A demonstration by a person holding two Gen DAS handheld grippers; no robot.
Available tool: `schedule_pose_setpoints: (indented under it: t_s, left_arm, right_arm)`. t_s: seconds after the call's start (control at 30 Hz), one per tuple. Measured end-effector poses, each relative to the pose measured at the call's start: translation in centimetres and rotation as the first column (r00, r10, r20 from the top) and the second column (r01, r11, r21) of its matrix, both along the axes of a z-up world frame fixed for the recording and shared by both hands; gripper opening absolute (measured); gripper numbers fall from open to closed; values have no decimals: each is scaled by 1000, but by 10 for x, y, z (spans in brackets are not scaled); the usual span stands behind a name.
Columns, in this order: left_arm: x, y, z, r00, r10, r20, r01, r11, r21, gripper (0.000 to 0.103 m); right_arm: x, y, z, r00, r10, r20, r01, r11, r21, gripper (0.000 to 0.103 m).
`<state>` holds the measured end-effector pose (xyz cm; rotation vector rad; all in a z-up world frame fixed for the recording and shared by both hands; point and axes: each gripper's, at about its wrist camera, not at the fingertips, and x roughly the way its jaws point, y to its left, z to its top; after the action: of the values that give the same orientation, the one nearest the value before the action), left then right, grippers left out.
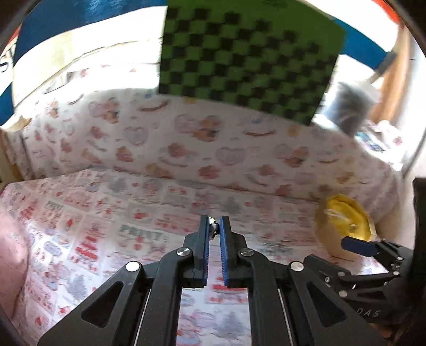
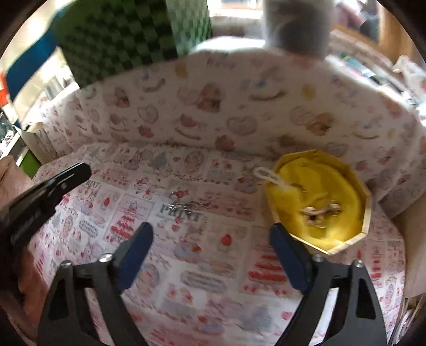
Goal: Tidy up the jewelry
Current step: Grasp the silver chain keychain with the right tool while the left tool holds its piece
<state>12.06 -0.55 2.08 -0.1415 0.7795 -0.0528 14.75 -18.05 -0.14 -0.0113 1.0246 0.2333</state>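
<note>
My left gripper (image 1: pixel 215 222) is shut on a small silver jewelry piece (image 1: pixel 212 229) and holds it above the printed cloth. A wooden many-sided box with a yellow lining (image 2: pixel 320 198) stands at the right; it also shows in the left wrist view (image 1: pixel 343 226). Gold jewelry (image 2: pixel 320 211) lies inside it, and a white cord loop (image 2: pixel 269 175) hangs over its rim. Silver chain jewelry (image 2: pixel 181 203) lies on the cloth ahead of my right gripper (image 2: pixel 211 234), which is open and empty. The right gripper shows in the left wrist view (image 1: pixel 356 246), close to the box.
A printed pink and white cloth (image 2: pixel 213 279) covers the surface and a raised back (image 2: pixel 239 106). A green checkered board (image 1: pixel 245 58) stands behind. A grey object (image 2: pixel 295 24) and cluttered shelves (image 2: pixel 372 69) lie beyond. The left gripper's body (image 2: pixel 45 197) sits at the left.
</note>
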Motion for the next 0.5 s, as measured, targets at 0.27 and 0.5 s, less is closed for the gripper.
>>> schedule_pose_setpoints:
  t_s: [0.27,0.5]
  left_arm:
    - [8,10,-12,995,92,-33,-90,995,41,7]
    - [-2,7,1,996,90,24,-91,995,45,7]
  right_arm:
    - [29,56,-31,998,20,-66,-26,994,-105,79]
    - [41,57,-47,998,-20,-64,12,994,-112,77]
